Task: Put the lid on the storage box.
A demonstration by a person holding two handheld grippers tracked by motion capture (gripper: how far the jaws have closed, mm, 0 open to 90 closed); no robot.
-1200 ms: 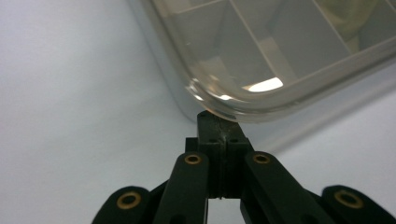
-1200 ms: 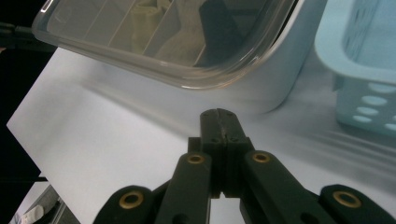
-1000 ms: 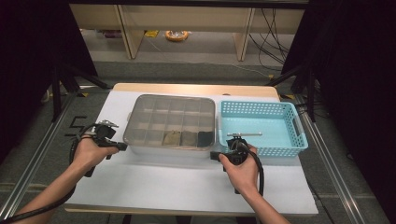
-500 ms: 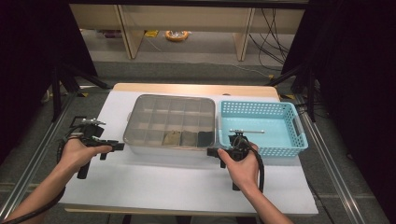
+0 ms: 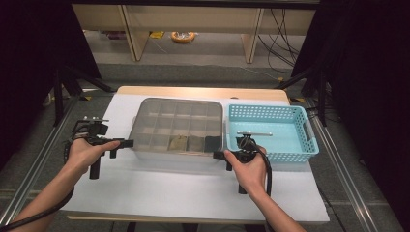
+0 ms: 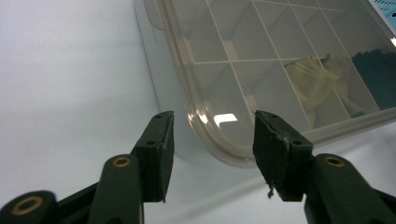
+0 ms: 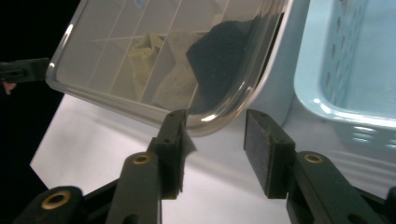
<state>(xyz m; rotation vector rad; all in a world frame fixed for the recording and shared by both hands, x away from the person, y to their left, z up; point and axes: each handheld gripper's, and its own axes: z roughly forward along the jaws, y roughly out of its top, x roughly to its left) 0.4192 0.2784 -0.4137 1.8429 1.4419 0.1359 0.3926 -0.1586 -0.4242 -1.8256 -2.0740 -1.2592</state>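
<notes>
Since both claws, left gripper [image 6: 210, 140] and right gripper [image 7: 215, 140], have just been opening with nothing between them, I'd grab the clear box's [image 5: 176, 126] near corners on the white table [image 5: 193, 193] evenly, beside the blue basket [image 5: 309, 145].

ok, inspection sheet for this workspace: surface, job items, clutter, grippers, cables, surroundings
Surface: white tabletop, bare in front of the box.
Job's things: clear lidded compartment box, lid on; folded cloths in three near-row cells, yellowish, grey and dark.
Clutter: light blue plastic basket right of the box, a thin rod lying in it.
Grippers: left gripper open at the box's near left corner; right gripper open at its near right corner; both jaws have just been opening, nothing between them.
Cables: black cable trailing from the right gripper.
Surroundings: wooden shelving behind, dark curtains at the sides.
</notes>
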